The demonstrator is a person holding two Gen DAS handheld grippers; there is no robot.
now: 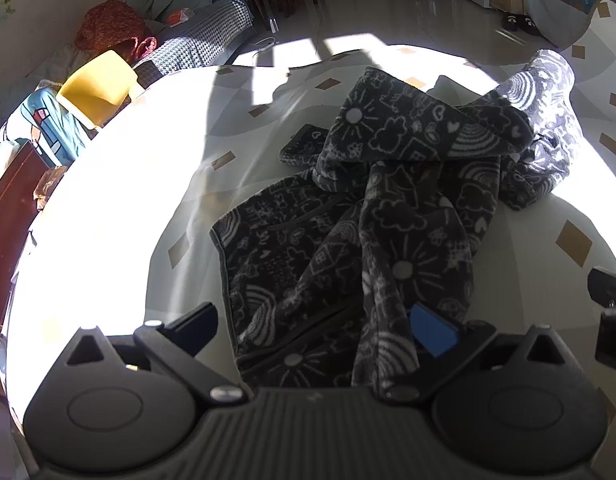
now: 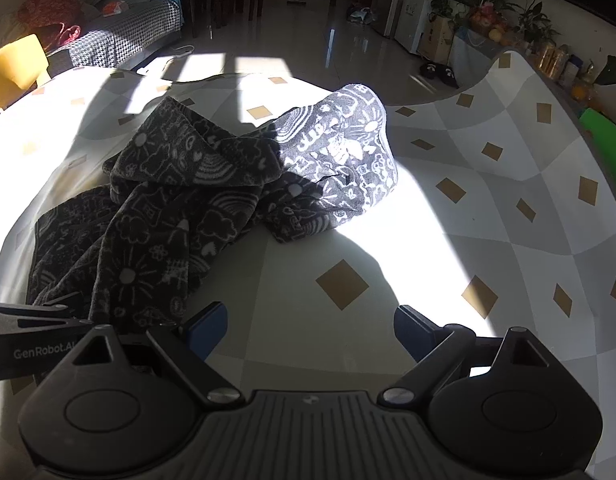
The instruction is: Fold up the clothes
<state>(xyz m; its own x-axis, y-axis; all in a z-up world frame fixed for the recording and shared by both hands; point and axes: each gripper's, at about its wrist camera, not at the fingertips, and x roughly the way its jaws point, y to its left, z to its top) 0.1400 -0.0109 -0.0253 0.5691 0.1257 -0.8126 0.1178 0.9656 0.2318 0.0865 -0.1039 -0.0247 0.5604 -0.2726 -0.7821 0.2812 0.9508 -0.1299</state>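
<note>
Left gripper (image 1: 320, 326) nearest, jaws spread wide, hovering over the near hem of the garment; its blue pad (image 1: 434, 330) sits against a fold of fabric, whether it touches I cannot tell, nothing pinched. Right gripper (image 2: 310, 330) also wide open, only bare tablecloth between its fingers, garment edge just left of its left finger. Dark fleece garment (image 1: 348, 216) with white doodle print (suns, clouds, rainbows) lies crumpled and unfolded mid-table, near part in shadow, far end (image 2: 344, 152) in bright sun. Under it the table (image 2: 488, 208), covered in a grey-white check cloth with tan diamonds. Beyond the table edge: yellow chair (image 1: 97, 84) at far left, sofa with houndstooth cover (image 2: 127, 42), shiny floor, slippers (image 2: 438, 72), plants and a fridge far right.
</note>
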